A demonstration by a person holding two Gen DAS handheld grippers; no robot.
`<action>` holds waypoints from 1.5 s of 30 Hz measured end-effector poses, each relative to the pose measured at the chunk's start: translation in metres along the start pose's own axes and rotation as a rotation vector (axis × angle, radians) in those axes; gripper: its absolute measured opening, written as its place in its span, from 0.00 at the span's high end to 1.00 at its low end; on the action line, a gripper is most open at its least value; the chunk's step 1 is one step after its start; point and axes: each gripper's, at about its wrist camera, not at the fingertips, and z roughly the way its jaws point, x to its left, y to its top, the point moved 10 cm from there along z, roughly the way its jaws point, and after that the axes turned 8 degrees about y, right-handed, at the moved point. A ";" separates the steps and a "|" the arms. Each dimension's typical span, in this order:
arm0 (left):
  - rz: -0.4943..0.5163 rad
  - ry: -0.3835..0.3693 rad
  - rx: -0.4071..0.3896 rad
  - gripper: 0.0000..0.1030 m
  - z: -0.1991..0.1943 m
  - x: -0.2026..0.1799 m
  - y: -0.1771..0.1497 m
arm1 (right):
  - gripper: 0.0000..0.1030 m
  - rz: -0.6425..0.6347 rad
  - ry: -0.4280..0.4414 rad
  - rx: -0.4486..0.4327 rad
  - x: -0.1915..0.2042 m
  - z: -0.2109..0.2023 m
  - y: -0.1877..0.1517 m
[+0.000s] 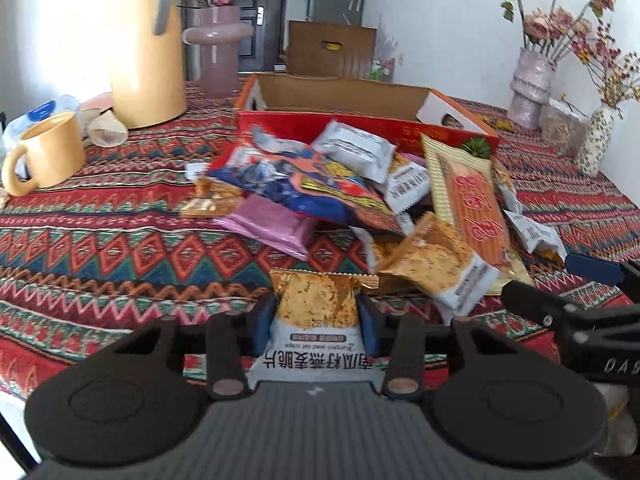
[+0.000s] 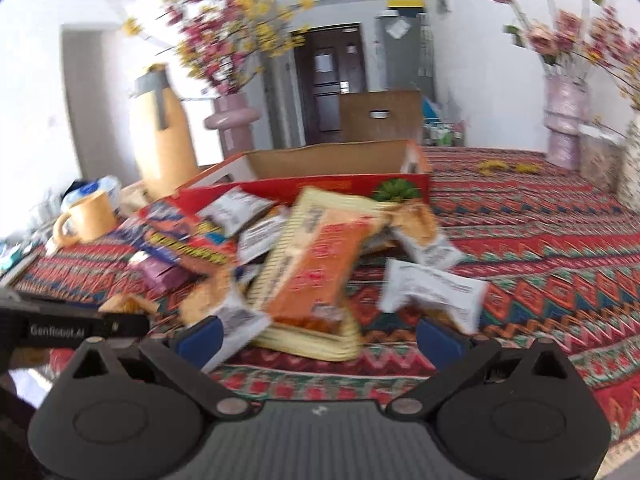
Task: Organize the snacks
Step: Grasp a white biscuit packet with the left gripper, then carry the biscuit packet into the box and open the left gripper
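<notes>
My left gripper (image 1: pixel 317 316) is shut on an oat crisp packet (image 1: pixel 316 320), gold on top and white below, held just above the patterned tablecloth. A pile of snack packets (image 1: pixel 352 196) lies ahead, in front of an open red cardboard box (image 1: pixel 360 120). My right gripper (image 2: pixel 320 336) is open and empty, its blue pads on either side of a long orange and cream biscuit pack (image 2: pixel 316 268) in the pile. The right gripper also shows at the right edge of the left wrist view (image 1: pixel 560 288). The box (image 2: pixel 332 176) stands behind the pile.
A yellow thermos (image 1: pixel 146 48), a yellow mug (image 1: pixel 48 156) and a pink vase (image 1: pixel 218 48) stand at the back left. Vases with dried flowers (image 1: pixel 532 80) stand at the back right. The patterned tablecloth (image 1: pixel 120 248) covers the table. The left gripper's body shows at the left edge (image 2: pixel 60 328).
</notes>
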 end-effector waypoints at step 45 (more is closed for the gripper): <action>-0.046 0.015 -0.198 0.58 -0.034 0.015 0.078 | 0.61 -0.150 0.014 -0.097 0.033 0.012 0.069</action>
